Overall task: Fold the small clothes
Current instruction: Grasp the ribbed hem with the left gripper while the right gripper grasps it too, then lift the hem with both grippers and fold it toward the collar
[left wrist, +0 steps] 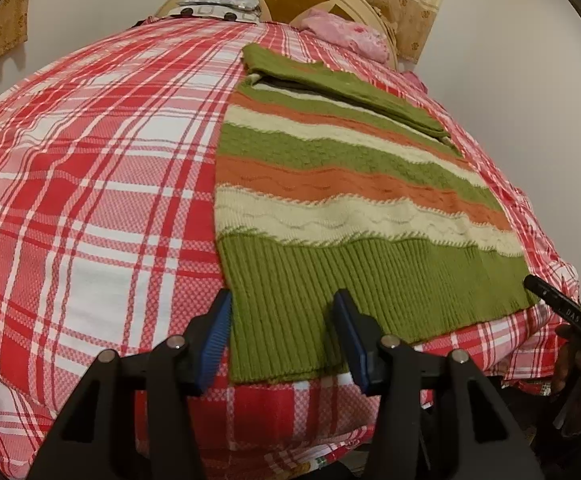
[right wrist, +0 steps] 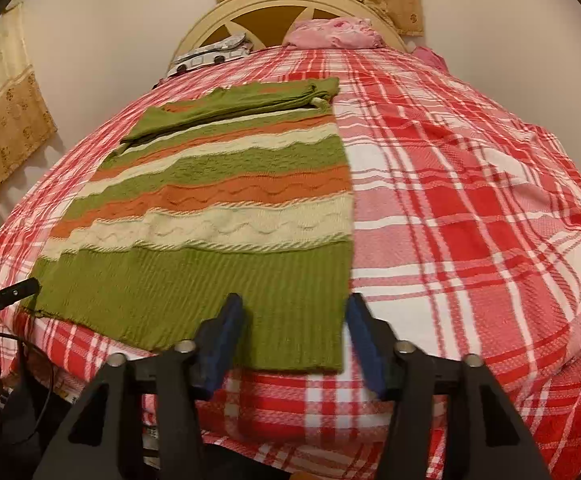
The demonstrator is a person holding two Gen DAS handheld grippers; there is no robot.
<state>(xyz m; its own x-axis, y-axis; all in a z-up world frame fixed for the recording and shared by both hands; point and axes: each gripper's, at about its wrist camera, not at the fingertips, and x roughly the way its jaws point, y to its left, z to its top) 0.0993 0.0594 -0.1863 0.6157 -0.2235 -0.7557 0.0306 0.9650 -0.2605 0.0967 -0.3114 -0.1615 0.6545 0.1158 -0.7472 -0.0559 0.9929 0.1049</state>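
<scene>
A small knitted sweater (left wrist: 330, 184) with green, orange and cream stripes lies flat on the bed, its sleeves folded across the top. It also shows in the right wrist view (right wrist: 226, 200). My left gripper (left wrist: 282, 308) is open, its blue pads straddling the sweater's near left hem corner. My right gripper (right wrist: 294, 312) is open, its pads straddling the near right hem corner. The right gripper's black tip (left wrist: 550, 296) shows at the right edge of the left wrist view. The left gripper's tip (right wrist: 10, 296) shows at the left of the right wrist view.
The bed has a red and white plaid sheet (left wrist: 90, 168). A cream headboard (right wrist: 290, 4), a pink cloth (right wrist: 330, 34) and a grey patterned item (right wrist: 214, 54) are at the far end. Curtains (right wrist: 6, 128) hang on the walls.
</scene>
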